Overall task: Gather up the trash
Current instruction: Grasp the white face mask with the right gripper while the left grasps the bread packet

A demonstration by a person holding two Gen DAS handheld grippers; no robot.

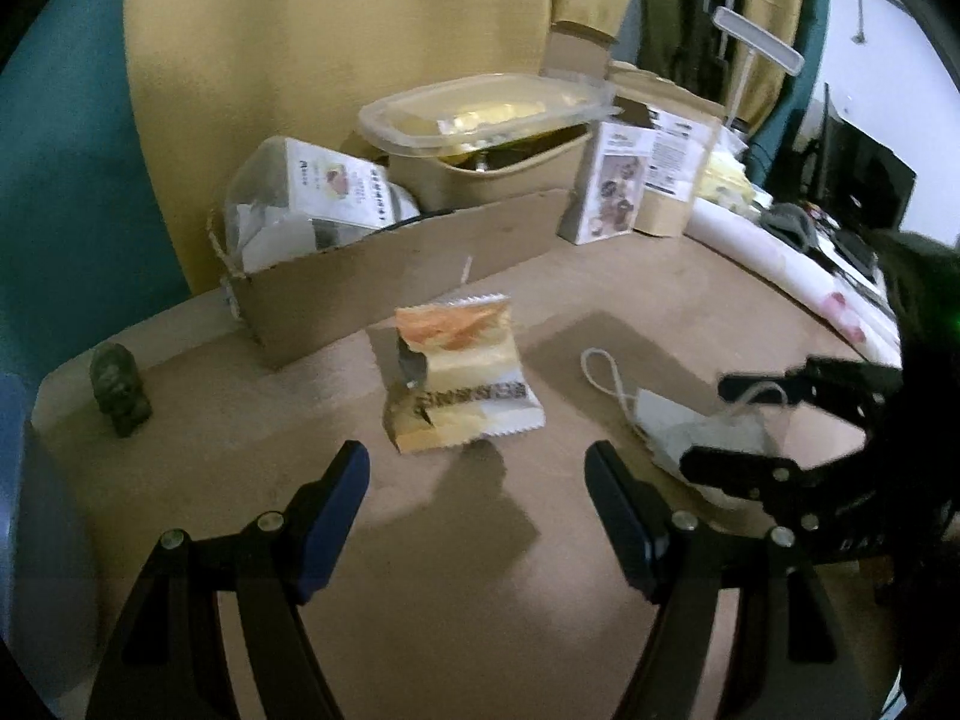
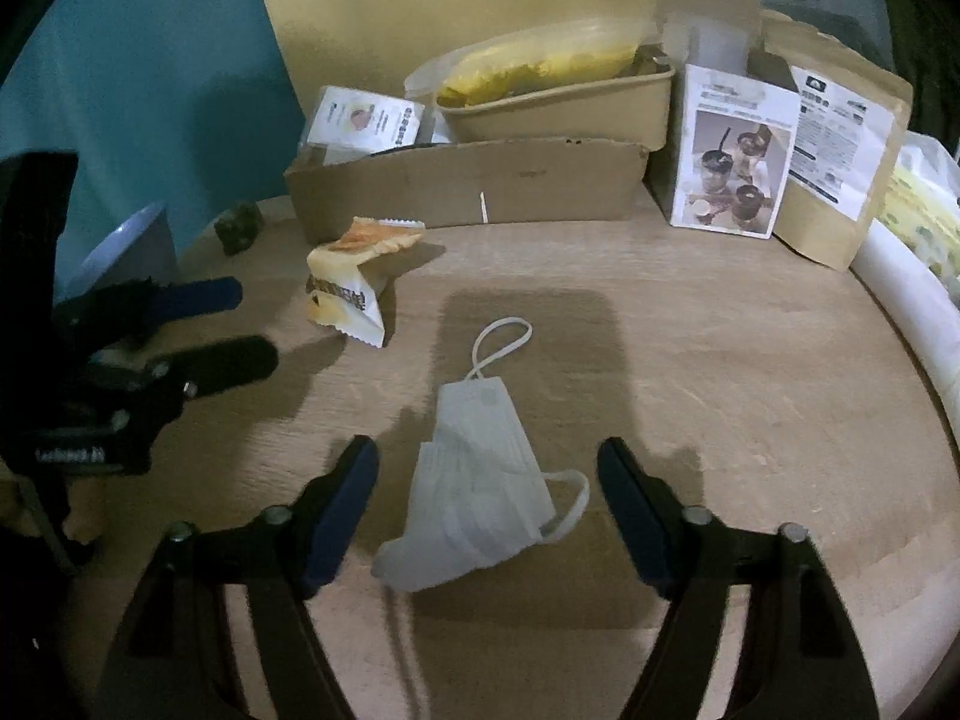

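A torn snack wrapper, white and orange, lies on the wooden table just ahead of my left gripper, which is open and empty. It also shows in the right wrist view. A crumpled white face mask with ear loops lies between the open fingers of my right gripper, untouched. The mask also shows in the left wrist view, with the right gripper around it. The left gripper shows at the left of the right wrist view.
A low cardboard box stands at the back with packets in it. Behind it is a lidded food tub, with a white box and a kraft pouch to its right. A small dark figurine sits at the left edge.
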